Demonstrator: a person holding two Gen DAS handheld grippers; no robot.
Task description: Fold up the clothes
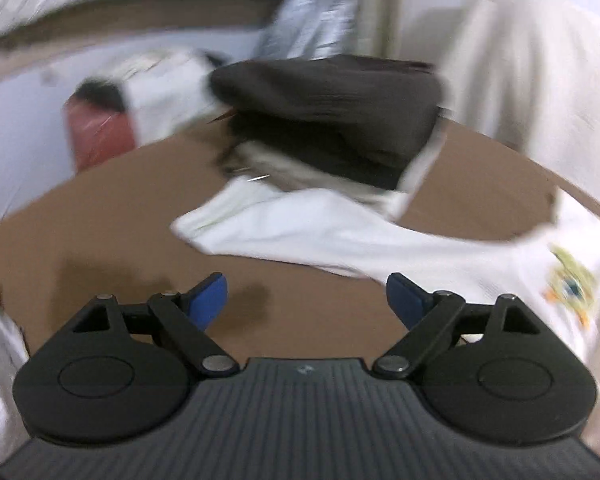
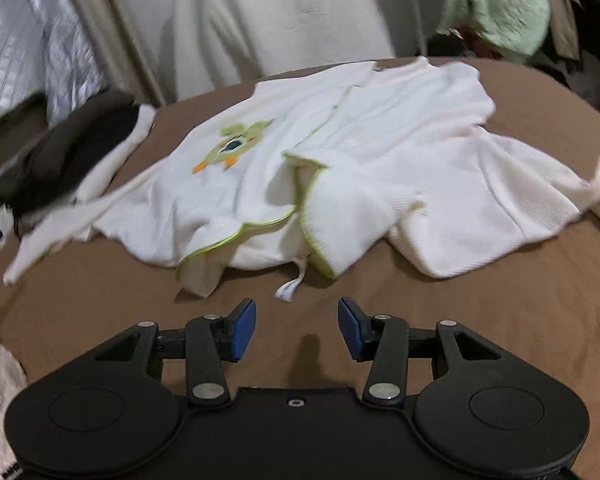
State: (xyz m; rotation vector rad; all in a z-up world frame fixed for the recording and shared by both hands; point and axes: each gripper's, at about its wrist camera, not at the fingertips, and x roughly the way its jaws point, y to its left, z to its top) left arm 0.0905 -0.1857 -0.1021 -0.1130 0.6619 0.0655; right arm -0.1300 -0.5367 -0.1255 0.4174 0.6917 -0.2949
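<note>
Where it lies crumpled, white garment [image 2: 364, 168], green-trimmed

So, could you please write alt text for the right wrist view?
A rumpled white garment with green trim and an embroidered patch lies unfolded on a brown surface. The open right gripper hovers before it; dark clothes are piled at left.

Garment [image 2: 340, 168] spread on bed [image 2: 500, 320]; folded stack [image 2: 59, 160] left of it.
</note>
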